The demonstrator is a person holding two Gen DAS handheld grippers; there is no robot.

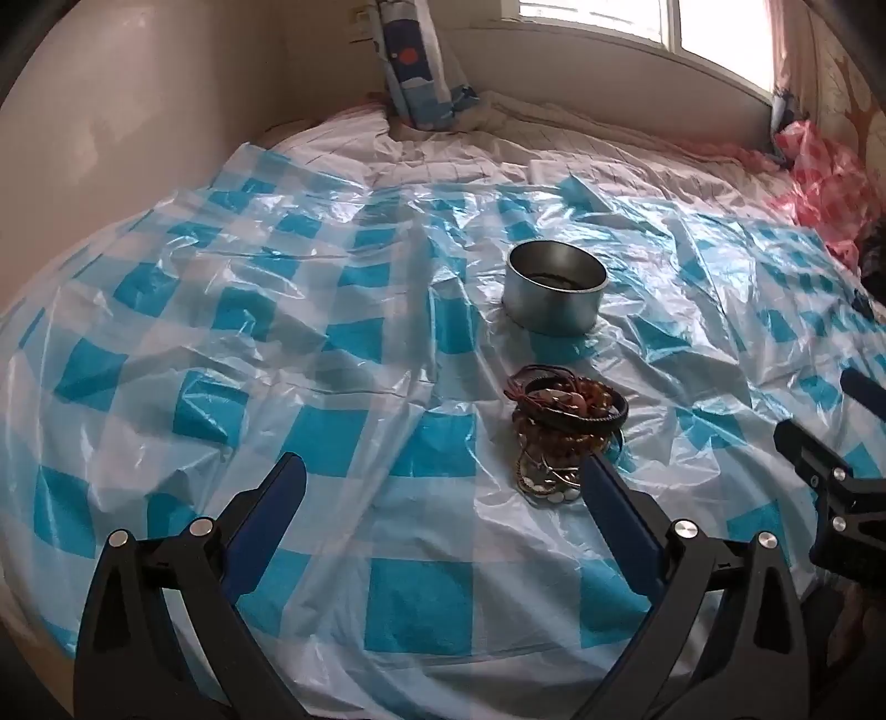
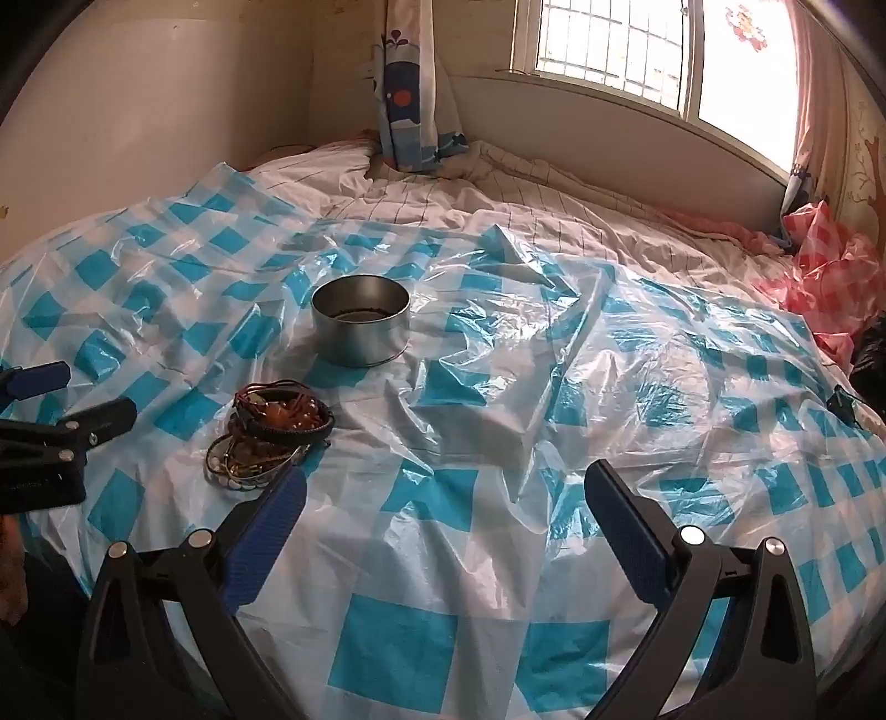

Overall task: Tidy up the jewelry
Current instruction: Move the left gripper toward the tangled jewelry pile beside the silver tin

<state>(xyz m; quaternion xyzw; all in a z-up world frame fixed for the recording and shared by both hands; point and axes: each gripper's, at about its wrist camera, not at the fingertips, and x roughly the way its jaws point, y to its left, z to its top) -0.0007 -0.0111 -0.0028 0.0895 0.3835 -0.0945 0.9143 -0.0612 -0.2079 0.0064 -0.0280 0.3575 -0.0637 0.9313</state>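
Wide-spread left hand-held gripper [image 1: 443,482], upright tin [image 1: 555,288]

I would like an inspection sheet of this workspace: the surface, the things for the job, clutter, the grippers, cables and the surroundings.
Surface: bed covered by a crinkled blue-and-white checked plastic sheet.
Job's things: pile of bracelets lying on the sheet; round metal tin behind it, apart, with something dark inside.
Clutter: pink plastic bag at the far right edge; small dark object on the sheet, too small to identify.
Grippers: left gripper jaws open, empty; right gripper jaws open, empty.
Cables: nothing seen.
Surroundings: window, patterned curtain, wall.
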